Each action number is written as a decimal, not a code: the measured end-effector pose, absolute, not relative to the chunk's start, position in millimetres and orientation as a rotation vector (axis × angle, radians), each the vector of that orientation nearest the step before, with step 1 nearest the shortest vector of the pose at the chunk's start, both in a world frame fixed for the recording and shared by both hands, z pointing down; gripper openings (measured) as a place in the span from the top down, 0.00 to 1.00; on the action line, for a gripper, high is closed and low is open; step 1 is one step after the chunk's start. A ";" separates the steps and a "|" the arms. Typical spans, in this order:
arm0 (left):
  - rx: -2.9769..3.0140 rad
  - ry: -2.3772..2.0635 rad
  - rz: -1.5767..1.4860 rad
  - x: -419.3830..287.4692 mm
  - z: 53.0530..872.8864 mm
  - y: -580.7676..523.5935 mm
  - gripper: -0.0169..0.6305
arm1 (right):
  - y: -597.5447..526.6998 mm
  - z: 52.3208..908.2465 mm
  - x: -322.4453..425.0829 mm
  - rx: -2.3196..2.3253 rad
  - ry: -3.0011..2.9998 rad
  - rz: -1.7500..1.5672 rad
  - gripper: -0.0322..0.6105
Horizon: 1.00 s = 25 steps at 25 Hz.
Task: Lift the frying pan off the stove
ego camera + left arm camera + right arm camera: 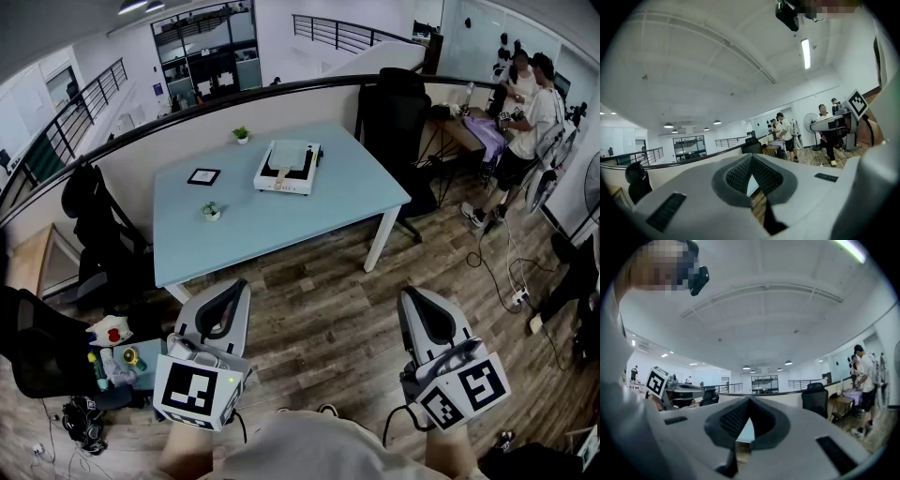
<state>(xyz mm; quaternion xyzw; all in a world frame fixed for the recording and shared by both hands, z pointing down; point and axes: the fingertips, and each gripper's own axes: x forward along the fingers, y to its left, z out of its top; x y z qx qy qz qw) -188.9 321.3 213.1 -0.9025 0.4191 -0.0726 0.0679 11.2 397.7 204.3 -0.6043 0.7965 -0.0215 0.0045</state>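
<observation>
Both hand-held grippers are clenched shut and hold nothing, far from the pan.

Head view: the frying pan [290, 157] sits on the white stove [284, 187], which stands on the blue counter [328, 211] across the wood floor [328, 319]. The left hand-held gripper [232, 292] and the right hand-held gripper [418, 302] hang low by the person's body, well apart from the counter. Left gripper view: the jaws are pressed together with nothing between them, and they tip up toward the room. Right gripper view: its jaws meet too, and nothing is held.
</observation>
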 end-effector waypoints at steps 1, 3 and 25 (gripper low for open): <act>-2.719 1.264 -0.218 -185.8 213.0 323.1 0.97 | 399.1 203.6 14.7 -1.887 2.492 -0.069 0.95; -2.717 1.268 -0.220 -179.8 212.7 326.8 0.97 | 402.2 202.5 21.8 -1.880 2.487 -0.066 0.95; -2.687 1.426 -0.379 -126.6 251.2 341.0 0.52 | 407.7 236.8 81.0 -1.797 2.606 -0.089 0.95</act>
